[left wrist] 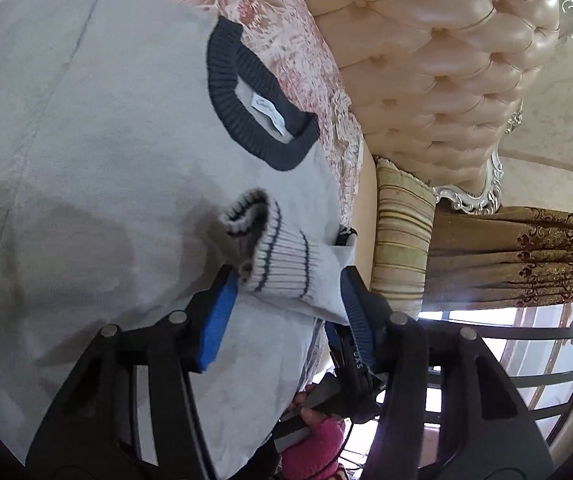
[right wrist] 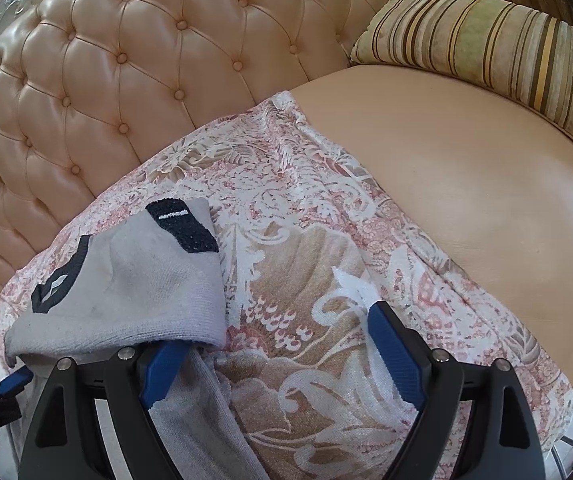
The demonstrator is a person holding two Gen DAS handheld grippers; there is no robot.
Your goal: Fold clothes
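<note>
A light-grey sweater [left wrist: 98, 168] with a navy ribbed collar [left wrist: 246, 96] lies spread on the floral bedspread [left wrist: 286, 28]. Its white ribbed sleeve cuff [left wrist: 282, 252], which has thin dark stripes, sits between the blue pads [left wrist: 218, 316] of my left gripper [left wrist: 290, 280]. The pads press its sides and the cuff's mouth is puckered open. In the right wrist view, a grey part of the sweater with navy patches [right wrist: 134, 280] drapes over the left finger [right wrist: 162, 372] of my right gripper [right wrist: 282, 332]. That gripper stands wide open over the bedspread [right wrist: 306, 208], with nothing between its pads.
A tufted peach headboard [right wrist: 106, 80] runs along the back. A striped pillow [right wrist: 486, 48] lies on the bare tan mattress [right wrist: 486, 200] at the right. Gold curtains [left wrist: 526, 256] and a window railing [left wrist: 526, 360] are beyond the bed. A hand in a pink sleeve [left wrist: 314, 440] is low in the left wrist view.
</note>
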